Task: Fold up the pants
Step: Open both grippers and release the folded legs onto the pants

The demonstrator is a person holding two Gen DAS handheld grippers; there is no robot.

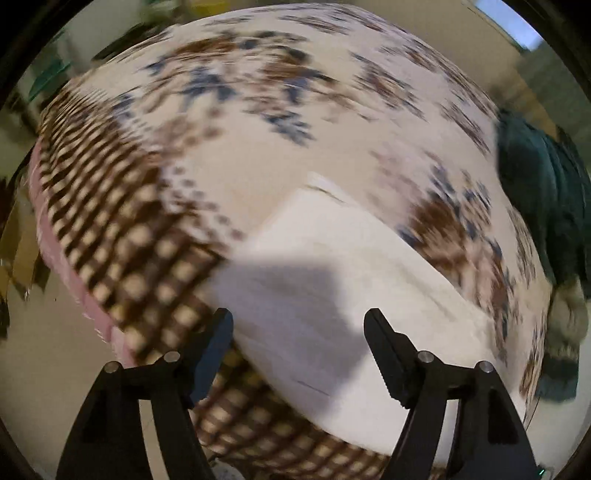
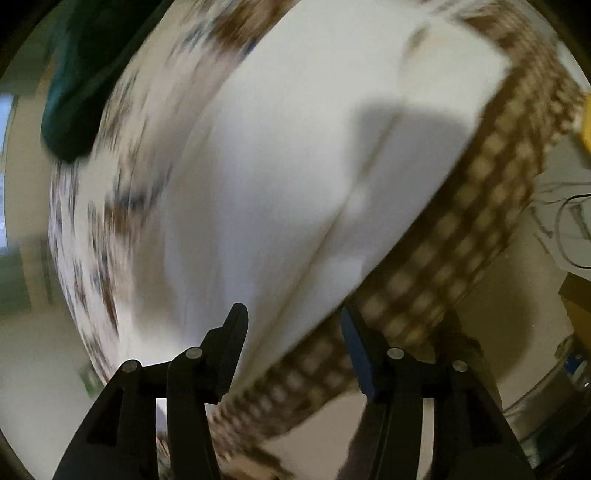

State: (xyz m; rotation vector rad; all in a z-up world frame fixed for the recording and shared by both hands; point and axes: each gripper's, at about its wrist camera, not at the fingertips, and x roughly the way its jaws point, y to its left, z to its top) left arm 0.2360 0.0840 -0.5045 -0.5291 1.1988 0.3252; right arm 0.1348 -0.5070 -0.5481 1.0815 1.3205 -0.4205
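Both grippers, left (image 1: 298, 323) and right (image 2: 291, 319), gape over 1 white pants (image 1: 332, 266) on 1 patterned bedspread (image 1: 229, 122)

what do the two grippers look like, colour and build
Both are matte black plastic. The left gripper and right gripper each have two angular fingers with triangular cut-outs near the base and round silver pivot pins. One pad on each looks dark blue; the left gripper's other pad shows a ribbed face. No cables, markings or sleeves are visible.

Motion blur smears both my wrist views, streaking the patterned bedspread (image 1: 221, 110) into dashes. Soft indoor light falls from above; a grey shadow (image 1: 295, 295) lies across the white pants (image 1: 351, 240). Fisheye curvature bends everything, with black vignetting at the edges. A window (image 1: 513, 22) glows bright.
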